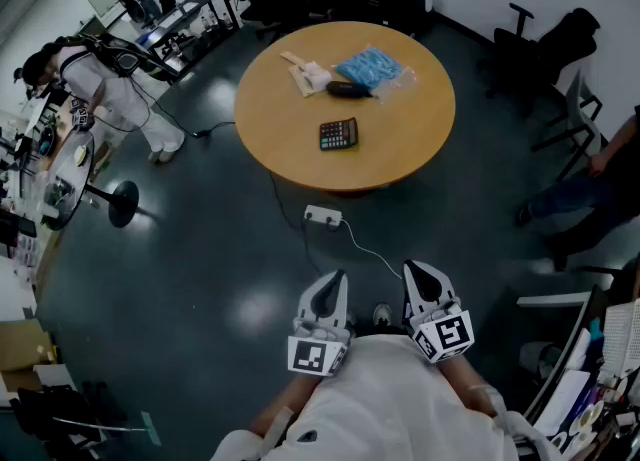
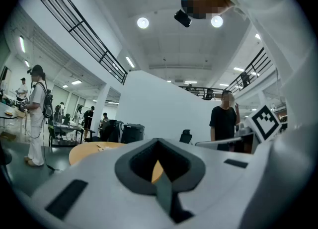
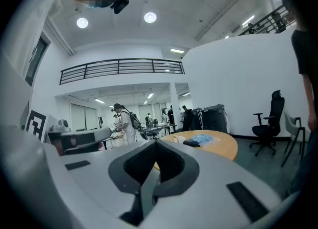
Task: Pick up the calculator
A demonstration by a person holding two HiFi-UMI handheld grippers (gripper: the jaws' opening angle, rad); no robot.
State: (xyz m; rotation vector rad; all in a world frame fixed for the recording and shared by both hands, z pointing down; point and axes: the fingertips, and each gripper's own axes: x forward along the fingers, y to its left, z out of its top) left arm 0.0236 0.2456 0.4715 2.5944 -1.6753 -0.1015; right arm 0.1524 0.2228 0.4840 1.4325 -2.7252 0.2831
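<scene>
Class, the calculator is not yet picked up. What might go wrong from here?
The white power strip and its cable lie on the floor before the round wooden table: a trip risk. The flat black calculator lies flush; the shut left hand-held gripper and right hand-held gripper might only push it.

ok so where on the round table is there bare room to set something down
Bare: the table right of the calculator and nearer than the blue bag; also its left edge, left of the calculator. Crowded: the far side, with papers, a dark object and the bag.
</scene>
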